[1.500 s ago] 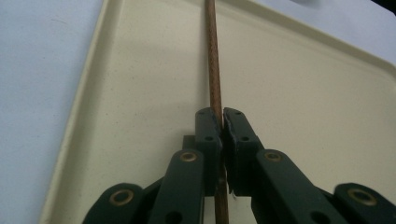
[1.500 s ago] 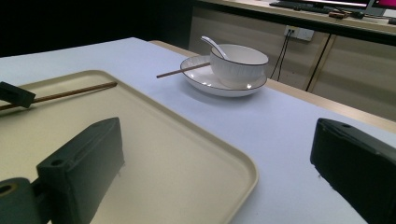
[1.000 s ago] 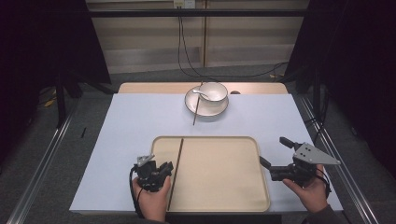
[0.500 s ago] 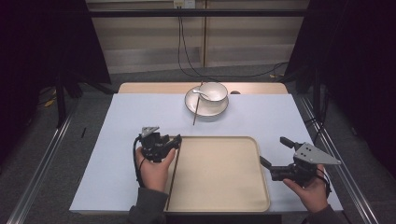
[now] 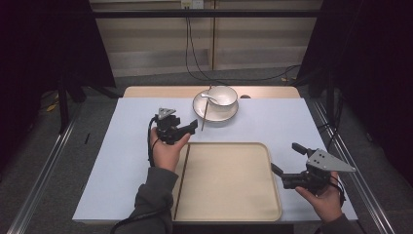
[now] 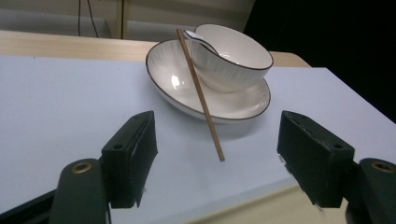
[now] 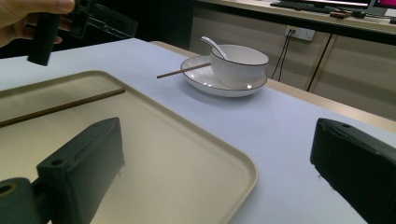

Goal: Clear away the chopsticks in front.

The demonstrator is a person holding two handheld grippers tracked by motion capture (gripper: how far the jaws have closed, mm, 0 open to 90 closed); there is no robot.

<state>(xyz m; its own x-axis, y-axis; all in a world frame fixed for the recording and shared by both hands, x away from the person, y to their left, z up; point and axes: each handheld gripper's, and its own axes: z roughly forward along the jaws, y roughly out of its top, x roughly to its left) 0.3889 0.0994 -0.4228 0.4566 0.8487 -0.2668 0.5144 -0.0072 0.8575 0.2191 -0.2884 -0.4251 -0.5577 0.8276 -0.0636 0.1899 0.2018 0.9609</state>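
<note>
A: Where is the left gripper held?
B: Jaws spread wide, empty, just short of the chopstick propped on the plate.
A: And the right gripper?
B: Spread wide, empty, well apart from that plate.

Beige panelled wall, grey carpeted floor.

bowl: shiny, smooth, white | plate: shiny with fine lines | chopstick: brown wood | tray: smooth, dull cream plastic | table cover: flat, dull, pale
</note>
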